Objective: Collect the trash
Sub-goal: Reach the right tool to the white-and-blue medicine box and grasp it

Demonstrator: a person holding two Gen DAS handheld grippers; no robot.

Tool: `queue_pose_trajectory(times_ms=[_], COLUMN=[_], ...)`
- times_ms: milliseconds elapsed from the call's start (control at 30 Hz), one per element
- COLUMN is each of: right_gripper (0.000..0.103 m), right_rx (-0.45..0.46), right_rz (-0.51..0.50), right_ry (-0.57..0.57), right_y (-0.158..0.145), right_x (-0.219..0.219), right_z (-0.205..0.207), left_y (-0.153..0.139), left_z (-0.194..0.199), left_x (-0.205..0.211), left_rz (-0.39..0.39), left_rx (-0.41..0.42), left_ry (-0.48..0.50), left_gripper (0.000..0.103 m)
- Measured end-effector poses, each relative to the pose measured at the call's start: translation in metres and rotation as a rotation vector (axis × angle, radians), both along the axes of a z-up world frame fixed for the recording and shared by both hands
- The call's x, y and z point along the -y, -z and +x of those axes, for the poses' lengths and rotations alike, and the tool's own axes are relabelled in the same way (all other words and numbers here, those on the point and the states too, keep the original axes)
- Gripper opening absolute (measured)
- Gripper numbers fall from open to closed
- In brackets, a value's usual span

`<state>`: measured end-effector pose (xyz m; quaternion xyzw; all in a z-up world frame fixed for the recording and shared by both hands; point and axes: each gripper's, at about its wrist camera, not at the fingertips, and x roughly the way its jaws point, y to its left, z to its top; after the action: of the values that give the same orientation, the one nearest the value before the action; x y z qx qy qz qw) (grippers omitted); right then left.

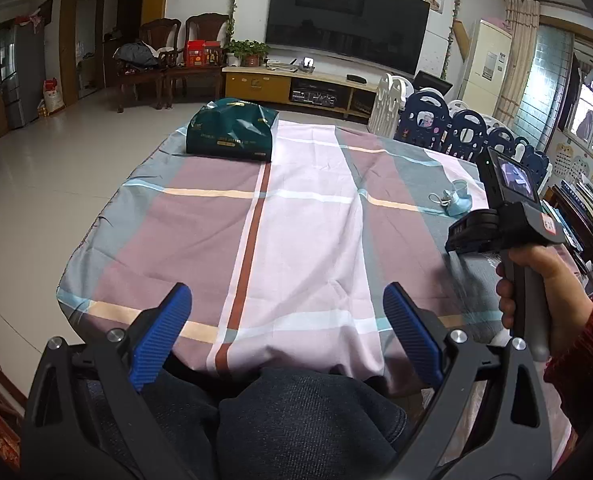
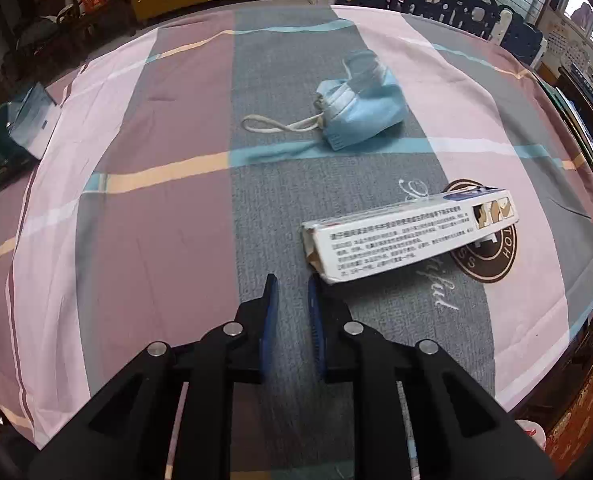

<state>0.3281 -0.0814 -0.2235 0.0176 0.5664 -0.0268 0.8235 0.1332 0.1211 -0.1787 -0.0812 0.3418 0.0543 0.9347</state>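
A crumpled blue face mask [image 2: 356,110] with white ear loops lies on the striped tablecloth [image 2: 156,220]; it also shows in the left wrist view [image 1: 454,200] at the right. A long white printed carton [image 2: 408,236] lies flat just right of my right gripper [image 2: 292,284], whose blue pads are nearly together with nothing between them. A dark green bag [image 1: 232,128] sits at the table's far left; it also shows in the right wrist view [image 2: 12,136]. My left gripper [image 1: 286,300] is wide open and empty over the near table edge.
The right handheld unit [image 1: 508,216] and the hand holding it sit at the right of the left wrist view. My knees [image 1: 296,420] are below the near table edge. Blue and white chairs [image 1: 456,120] line the far right side.
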Motion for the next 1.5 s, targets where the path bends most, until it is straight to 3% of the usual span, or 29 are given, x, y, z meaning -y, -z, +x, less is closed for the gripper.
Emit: queue_pose_trajectory(times_ms=[433,500,667,900,1067,1167,1233,1333,1433,1500], right_gripper=[0.021,0.026,0.063,0.068,0.068,0.068,0.068,0.071,0.072,0.074], right_rx=[0.004,0.030,0.087,0.073,0.155,0.199,0.149,0.053,0.009,0.003], right_rz=[0.082,0.106,0.161,0.184,0.366,0.311,0.231,0.312,0.329,0.285], right_ry=[-0.034,-0.024,0.046,0.114,0.141,0.202,0.316,0.445,0.477,0.477], right_y=[-0.003,-0.008,-0.021,-0.014,-0.040,-0.058,-0.054,-0.029,-0.008,-0.005], right_x=[0.001,0.006,0.025,0.045,0.072,0.095,0.119,0.150,0.153,0.149], right_z=[-0.015,-0.017,-0.020,-0.011,-0.014,-0.011,-0.005,0.001,0.009,0.020], left_y=[0.006,0.007,0.009,0.013,0.018,0.018,0.012,-0.004,-0.022,-0.032], left_z=[0.005,0.005,0.006,0.008,0.011,0.016,0.026,0.060,0.119,0.162], left_x=[-0.003,-0.004,-0.008,-0.011,-0.012,-0.014,-0.013,-0.005,0.014,0.037], left_rz=[-0.006,-0.007,-0.021,-0.027,-0.025,-0.064,-0.078,-0.056,-0.076,-0.046], left_rx=[-0.022,-0.019,-0.027,-0.032,-0.044,-0.068,-0.073,-0.060,-0.067,-0.051], left_ry=[-0.012,-0.017,-0.030,-0.042,-0.047,-0.033,-0.008,0.051,0.191,0.291], left_gripper=[0.096,0.096,0.096,0.096,0.096,0.096,0.096,0.094,0.090,0.085])
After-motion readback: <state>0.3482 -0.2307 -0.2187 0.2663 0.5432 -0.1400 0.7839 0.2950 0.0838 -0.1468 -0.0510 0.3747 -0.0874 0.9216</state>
